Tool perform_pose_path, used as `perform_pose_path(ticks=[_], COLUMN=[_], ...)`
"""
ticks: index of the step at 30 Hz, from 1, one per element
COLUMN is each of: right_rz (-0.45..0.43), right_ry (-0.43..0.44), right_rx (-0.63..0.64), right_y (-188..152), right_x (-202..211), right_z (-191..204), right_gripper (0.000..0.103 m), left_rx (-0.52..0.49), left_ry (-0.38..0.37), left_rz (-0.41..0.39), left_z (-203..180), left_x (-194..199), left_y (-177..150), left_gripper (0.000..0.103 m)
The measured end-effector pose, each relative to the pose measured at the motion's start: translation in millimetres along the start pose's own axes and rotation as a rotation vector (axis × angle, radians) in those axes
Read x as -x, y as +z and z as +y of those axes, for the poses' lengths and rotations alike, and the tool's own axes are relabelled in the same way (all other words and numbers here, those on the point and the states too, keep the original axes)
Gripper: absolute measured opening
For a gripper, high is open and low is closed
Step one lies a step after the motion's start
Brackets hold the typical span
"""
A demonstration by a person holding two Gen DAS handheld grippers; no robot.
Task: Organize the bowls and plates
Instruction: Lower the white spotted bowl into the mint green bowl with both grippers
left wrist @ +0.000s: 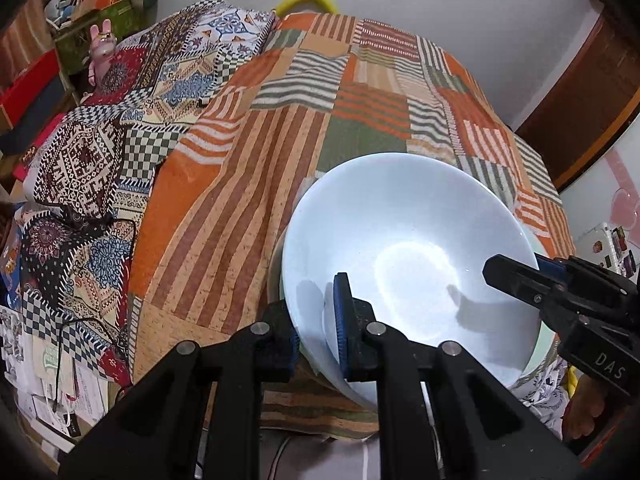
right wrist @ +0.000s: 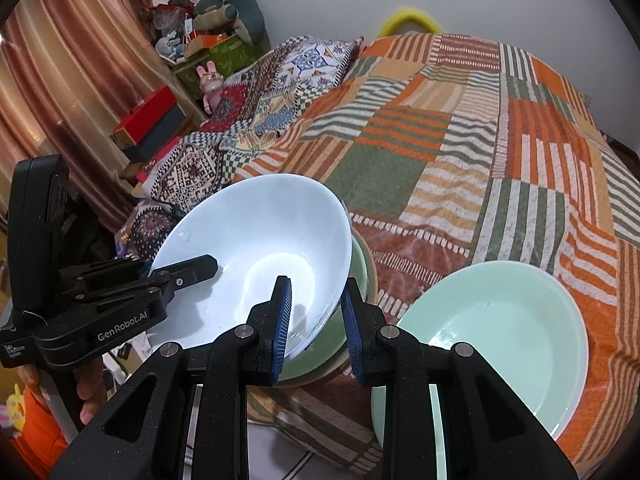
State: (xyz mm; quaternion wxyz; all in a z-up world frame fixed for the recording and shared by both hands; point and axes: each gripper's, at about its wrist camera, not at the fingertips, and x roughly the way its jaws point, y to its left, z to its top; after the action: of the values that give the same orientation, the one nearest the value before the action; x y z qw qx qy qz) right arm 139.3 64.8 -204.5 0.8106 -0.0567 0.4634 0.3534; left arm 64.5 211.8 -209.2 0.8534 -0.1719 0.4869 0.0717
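Both the left gripper (left wrist: 316, 320) and right gripper (right wrist: 316, 320) clamp opposite rims of the white bowl (right wrist: 256, 252), tilted above the green dish (right wrist: 360, 276) at the bed's near edge; uneven lowering could make it slip and chip.

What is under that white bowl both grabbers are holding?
Under the white bowl sits a green dish, and below it the edge of a beige one. The bowl covers their insides, so any contents stay hidden.
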Motion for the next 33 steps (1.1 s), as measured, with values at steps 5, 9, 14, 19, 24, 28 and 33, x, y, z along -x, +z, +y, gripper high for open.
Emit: perform_pose_path(ticks=[5, 9, 14, 19, 24, 28, 33], right_rz=[0.027, 0.042, 0.044, 0.04, 0.036, 0.041, 0.039], right_ry=[-0.005, -0.003, -0.012, -0.029, -0.045, -0.056, -0.071], right_rx=[-0.008, -0.012, -0.006, 0.006, 0.023, 0.032, 0.051], right_y=[-1, -3, -3, -3, -4, -5, -7], right_x=[-10, -16, -19, -20, -22, -23, -22], right_z=[-3, -4, -6, -5, -5, -5, -3], right_gripper=[0.023, 0.023, 0.023, 0.024, 0.025, 0.026, 0.026], left_rx=[0.01, 0.011, 0.003, -0.032, -0.054, -0.049, -0.03], left_ry=[0.002, 0.012, 0.018, 0.045, 0.069, 0.061, 0.04], left_rz=[0.022, 0.037, 0.039, 0.026, 0.015, 0.021, 0.028], left_z=[2, 3, 2, -4, -7, -5, -1], left_x=[-13, -21, -26, -29, -28, -29, -31], left_y=[-2, -3, -3, -4, -7, -6, -4], left_gripper=[0.014, 0.014, 0.014, 0.014, 0.015, 0.015, 0.016])
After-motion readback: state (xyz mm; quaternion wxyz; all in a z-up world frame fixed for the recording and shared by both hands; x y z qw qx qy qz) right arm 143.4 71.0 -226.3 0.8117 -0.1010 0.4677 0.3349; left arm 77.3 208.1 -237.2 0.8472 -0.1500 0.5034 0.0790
